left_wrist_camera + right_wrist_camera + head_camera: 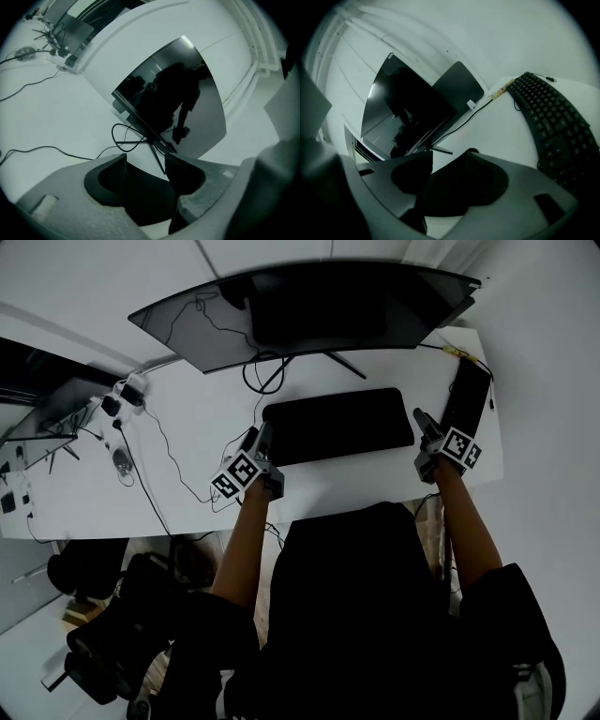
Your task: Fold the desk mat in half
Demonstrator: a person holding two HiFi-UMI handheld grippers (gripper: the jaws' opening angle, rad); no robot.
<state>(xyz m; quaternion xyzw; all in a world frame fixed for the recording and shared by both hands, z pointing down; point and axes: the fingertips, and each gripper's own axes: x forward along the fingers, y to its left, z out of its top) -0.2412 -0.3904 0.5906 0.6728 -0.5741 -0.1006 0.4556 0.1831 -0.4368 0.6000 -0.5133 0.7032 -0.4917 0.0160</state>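
The black desk mat [337,425] lies flat on the white desk [187,493] in front of the monitor, as a compact rectangle. My left gripper [265,435] is at the mat's left end and my right gripper [420,418] at its right end. In the left gripper view the left gripper [146,161] has its jaws apart, with the dark mat [140,201] low between and under them. In the right gripper view the right gripper [449,161] also has a wide gap, with the mat [454,187] filling its lower part. Neither pair of pads visibly presses on it.
A curved monitor [309,310] on a thin-legged stand fills the back of the desk. A black keyboard [466,399] lies at the right edge, close to my right gripper. Cables [159,442] and a power strip [127,395] lie on the left.
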